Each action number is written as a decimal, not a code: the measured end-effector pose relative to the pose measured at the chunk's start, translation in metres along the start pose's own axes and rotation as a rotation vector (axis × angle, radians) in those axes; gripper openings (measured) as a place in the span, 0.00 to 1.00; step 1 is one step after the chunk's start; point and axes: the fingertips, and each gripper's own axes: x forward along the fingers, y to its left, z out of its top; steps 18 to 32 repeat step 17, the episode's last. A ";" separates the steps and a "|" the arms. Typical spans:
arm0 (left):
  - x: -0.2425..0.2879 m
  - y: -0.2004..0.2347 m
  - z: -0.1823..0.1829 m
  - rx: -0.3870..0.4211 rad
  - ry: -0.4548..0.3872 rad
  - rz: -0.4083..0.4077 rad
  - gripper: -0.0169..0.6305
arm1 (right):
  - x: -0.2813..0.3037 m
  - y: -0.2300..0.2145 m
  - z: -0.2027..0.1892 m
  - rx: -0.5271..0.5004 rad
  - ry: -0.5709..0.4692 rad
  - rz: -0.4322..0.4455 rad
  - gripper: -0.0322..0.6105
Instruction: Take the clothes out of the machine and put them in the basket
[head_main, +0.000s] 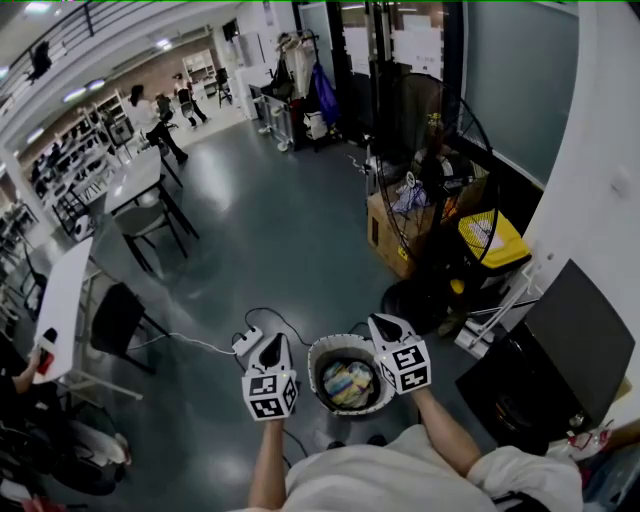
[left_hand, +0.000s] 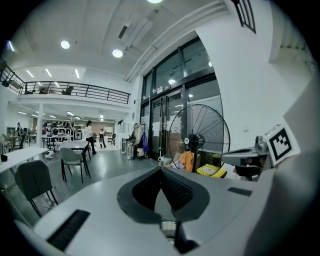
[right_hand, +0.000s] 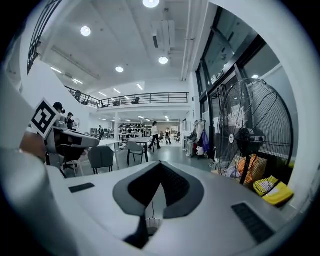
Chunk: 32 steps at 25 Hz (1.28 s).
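**Grippers empty over the basket, machine off to one side**

Basket (head_main: 322, 352) sits on the floor at twelve o'clock, right in front of the person's feet, and a bundle of pale, mixed-colour clothes (head_main: 349, 384) already lies inside it. The left gripper (head_main: 272, 346) hangs at the basket's nine o'clock rim and the right gripper (head_main: 386, 324) at its two o'clock rim, both above it and pointing out across the room, not down into it. In each gripper's own view the two dark jaws meet at their tips with nothing between them, so both tools are closed and carry nothing.

By my reading this is the gap between loads: one lot is in the basket and neither gripper has hold of anything. A dark-fronted machine (head_main: 520, 395) stands at about three o'clock, beside the person's right elbow. I take it for the one in the task, but from here I cannot see inside it or tell whether clothes are left in it.

If they are, the next move calls for turning toward three o'clock, parting the jaws of one gripper and reaching low into the opening. The big standing fan (head_main: 440, 170) at one o'clock stands close by.
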 end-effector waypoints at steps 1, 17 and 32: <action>0.001 0.000 0.001 0.000 -0.001 0.000 0.05 | 0.001 0.000 0.000 -0.002 0.002 -0.001 0.08; 0.005 0.012 -0.003 -0.021 0.005 0.000 0.05 | 0.009 0.011 0.004 -0.007 -0.003 0.007 0.08; 0.005 0.012 -0.003 -0.021 0.005 0.000 0.05 | 0.009 0.011 0.004 -0.007 -0.003 0.007 0.08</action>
